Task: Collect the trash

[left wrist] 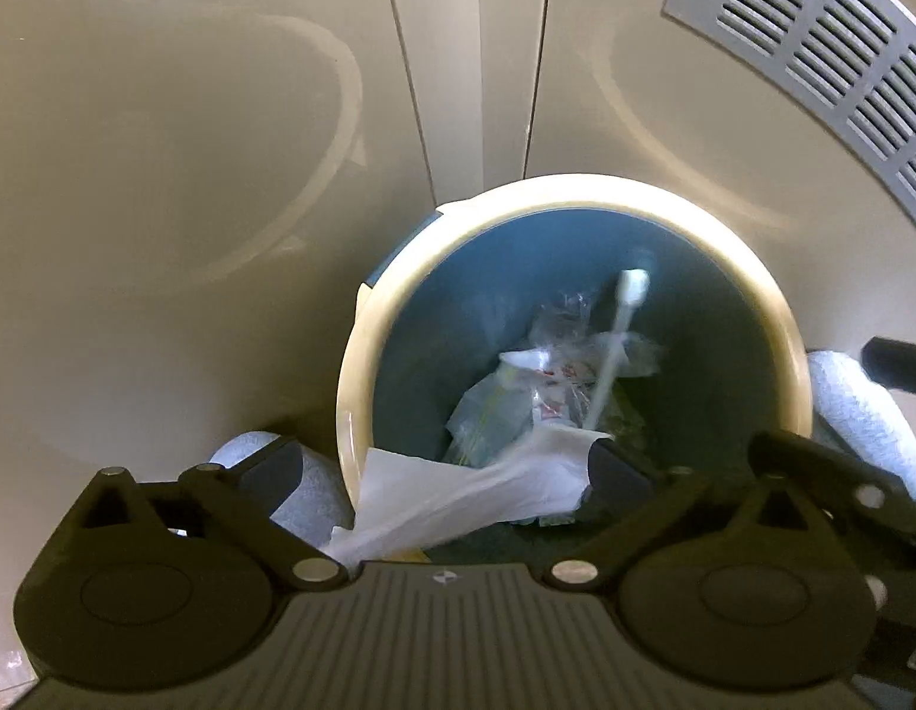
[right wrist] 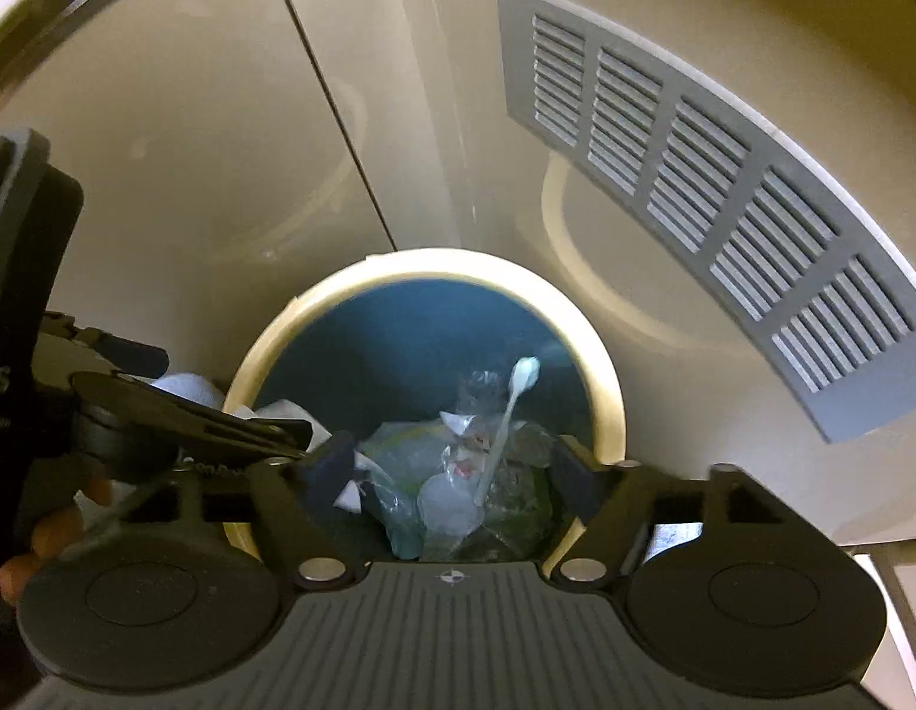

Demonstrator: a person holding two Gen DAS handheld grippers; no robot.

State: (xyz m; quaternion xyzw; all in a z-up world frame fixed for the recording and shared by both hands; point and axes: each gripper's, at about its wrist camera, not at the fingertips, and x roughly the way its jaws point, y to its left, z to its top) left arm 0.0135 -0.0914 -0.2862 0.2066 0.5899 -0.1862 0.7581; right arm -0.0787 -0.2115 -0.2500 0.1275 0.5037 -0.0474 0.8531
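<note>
Both grippers hang over the bin point(left wrist: 576, 201), which sits at six o'clock in each view. The left gripper point(left wrist: 446, 467) stands wide, and a white tissue point(left wrist: 458, 491) is slipping loose between its fingers, draped over the near rim. The right gripper point(right wrist: 452, 467) is also spread, with nothing in it. Judging by this, the drop is nearly done; only the tissue has yet to fall in. The bin is round, with a smooth cream rim and blue wall, holding crinkly clear wrappers point(right wrist: 452, 473) and a thin cotton swab point(right wrist: 508, 414) leaning toward one o'clock.
</note>
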